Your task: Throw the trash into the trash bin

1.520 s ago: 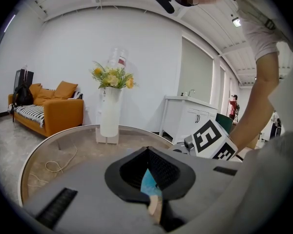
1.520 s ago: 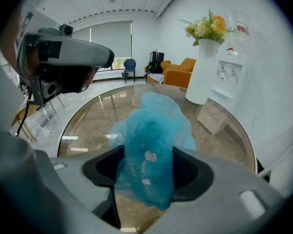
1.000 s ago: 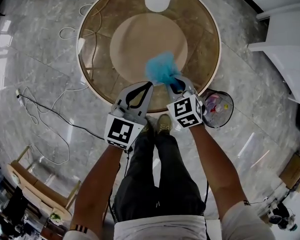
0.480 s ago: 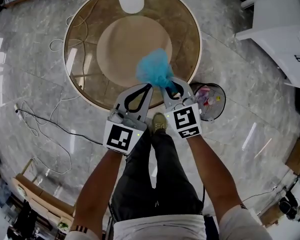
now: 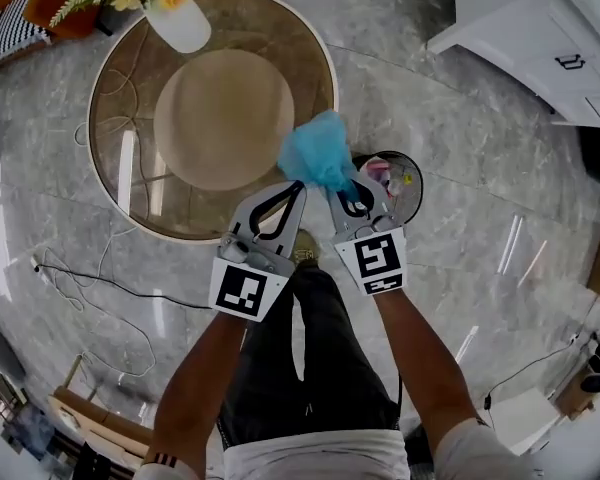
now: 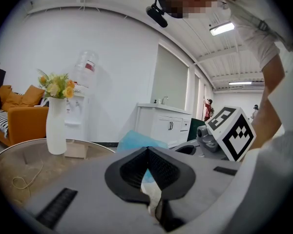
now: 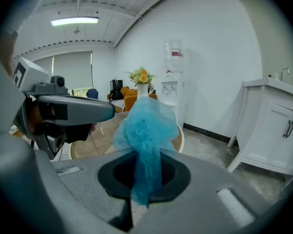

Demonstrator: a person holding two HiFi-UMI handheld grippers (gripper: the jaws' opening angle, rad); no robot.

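Observation:
A crumpled blue wad of trash [image 5: 318, 155] sticks up out of my right gripper [image 5: 338, 184], whose jaws are shut on its lower end. In the right gripper view the blue wad [image 7: 145, 126] rises out of the right gripper [image 7: 145, 155]. The wad hangs over the round table's rim, just left of the small round trash bin [image 5: 417, 175], which stands on the floor with colourful scraps inside. My left gripper [image 5: 300, 185] is close beside the right one, jaws shut and tips next to the wad. In its own view the left gripper [image 6: 147, 149] shows nothing clamped.
A round glass table [image 5: 120, 203] fills the upper left, with a white vase of flowers [image 5: 177, 23] at its far edge. A white cabinet [image 5: 520, 38] stands at the upper right. Cables [image 5: 90, 288] trail on the marble floor at the left. The person's legs are below the grippers.
Both grippers have risen and moved right, off the table's middle toward the bin. The blue wad stays in the right gripper and now sits beside the bin's rim.

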